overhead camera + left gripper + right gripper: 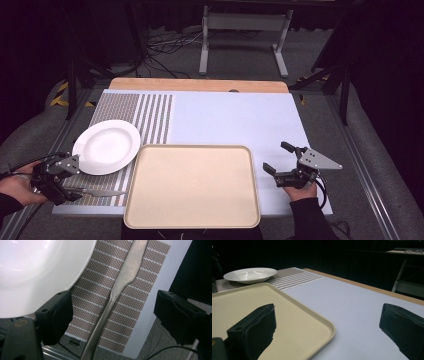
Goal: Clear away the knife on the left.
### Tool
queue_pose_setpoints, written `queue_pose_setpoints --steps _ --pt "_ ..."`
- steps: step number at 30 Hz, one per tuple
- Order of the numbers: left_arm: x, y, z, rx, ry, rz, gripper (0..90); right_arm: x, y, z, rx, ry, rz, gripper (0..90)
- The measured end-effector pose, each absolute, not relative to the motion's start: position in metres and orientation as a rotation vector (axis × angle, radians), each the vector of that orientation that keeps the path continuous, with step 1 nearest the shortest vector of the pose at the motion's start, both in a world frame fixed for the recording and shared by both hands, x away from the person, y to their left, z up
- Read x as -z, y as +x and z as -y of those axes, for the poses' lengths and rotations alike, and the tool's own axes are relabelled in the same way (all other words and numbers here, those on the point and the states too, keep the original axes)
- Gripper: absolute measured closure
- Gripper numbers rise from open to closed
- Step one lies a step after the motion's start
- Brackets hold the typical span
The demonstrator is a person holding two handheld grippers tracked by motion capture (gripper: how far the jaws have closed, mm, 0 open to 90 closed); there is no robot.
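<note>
Black left gripper [62, 187]: jaws apart astride a steel knife [100, 192], unclamped, on the striped placemat [150, 115] | white plate [106, 146] just beside, on the mat | beige tray [192, 186] central, bare | right gripper [280, 162]: jaws wide apart, holding nothing, over pale-blue sheet [235, 117] beside the tray.

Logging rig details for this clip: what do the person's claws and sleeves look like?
Both the left claw and the right claw have black blocky jaws and a grey three-cornered plate on top. A dark cable trails from each. The sleeves are dark.
</note>
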State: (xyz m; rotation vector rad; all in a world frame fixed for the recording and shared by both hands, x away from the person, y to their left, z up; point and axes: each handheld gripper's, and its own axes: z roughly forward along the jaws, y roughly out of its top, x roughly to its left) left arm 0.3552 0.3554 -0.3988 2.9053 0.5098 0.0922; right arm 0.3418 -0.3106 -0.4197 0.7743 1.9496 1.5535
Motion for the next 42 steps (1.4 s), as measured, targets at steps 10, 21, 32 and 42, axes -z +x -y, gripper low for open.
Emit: queue_pose_setpoints --steps 10,21,32,42 --pt "0.414 0.362 -0.353 -0.061 3.001 -0.474 25.3 0.419 0.341 0.311 -1.557 0.77 -1.95 1.6" --pt "0.419 0.37 -0.351 -0.009 3.068 -0.4 48.0 0.419 0.341 0.311 -1.562 0.76 -1.957 1.6" --pt "0.419 0.369 -0.342 -0.017 3.15 -0.282 65.7 0.419 0.341 0.309 -1.56 0.75 -1.967 1.8" --pt "0.424 0.367 -0.336 -0.052 3.218 -0.13 75.3 0.419 0.341 0.309 -1.564 0.75 -1.967 1.8"
